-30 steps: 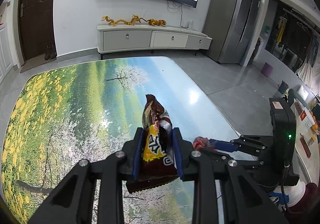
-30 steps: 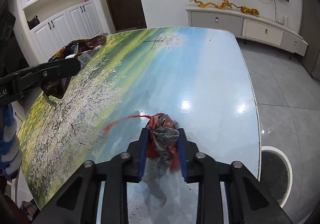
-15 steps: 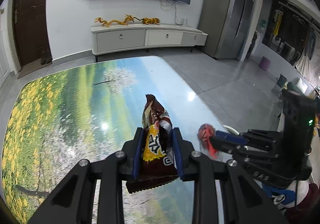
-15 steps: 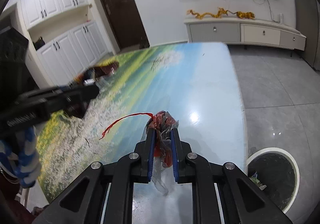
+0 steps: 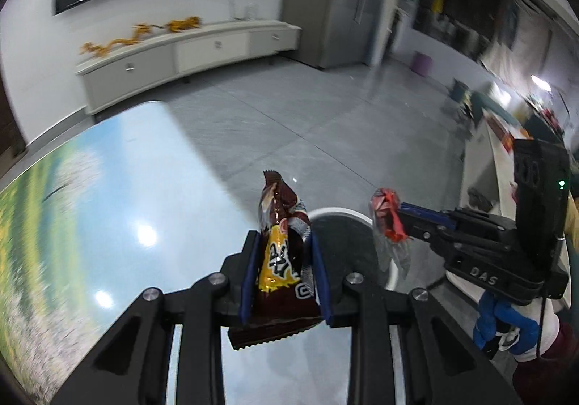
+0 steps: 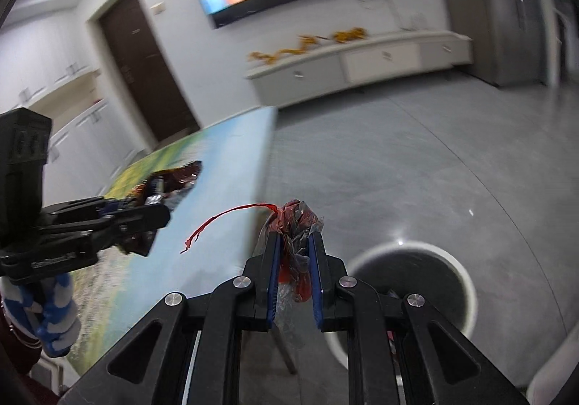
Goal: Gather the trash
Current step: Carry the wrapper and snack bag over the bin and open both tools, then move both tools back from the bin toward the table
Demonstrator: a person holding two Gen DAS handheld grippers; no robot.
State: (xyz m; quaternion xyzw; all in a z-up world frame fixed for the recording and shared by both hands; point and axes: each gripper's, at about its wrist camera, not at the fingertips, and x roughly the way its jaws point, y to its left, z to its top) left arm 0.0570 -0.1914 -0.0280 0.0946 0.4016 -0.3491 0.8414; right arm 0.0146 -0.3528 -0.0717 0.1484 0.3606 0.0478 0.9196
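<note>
Carrying trash binward: left gripper (image 5: pixel 284 275) clamps the brown-and-yellow foil snack wrapper (image 5: pixel 280 260), right gripper (image 6: pixel 294 256) pinches crumpled red-and-clear plastic (image 6: pixel 295 224); center each above the round white-rimmed bin (image 6: pixel 466 282) before releasing.

Both grippers have swung away from the middle of the tabletop (image 5: pixel 119 188) toward its edge and the grey floor beyond. The left gripper (image 5: pixel 284 271), clamped on the brown snack wrapper (image 5: pixel 280 260), now sits at the tabletop's edge with the white-rimmed bin (image 5: pixel 340 213) showing just behind it. The right gripper (image 6: pixel 294 262) has carried the crumpled red and clear plastic (image 6: pixel 295 224) past the edge, beside the bin (image 6: pixel 466 282); its jaws have just been closing tighter on the wad. Both views are tilted and blurred.
</note>
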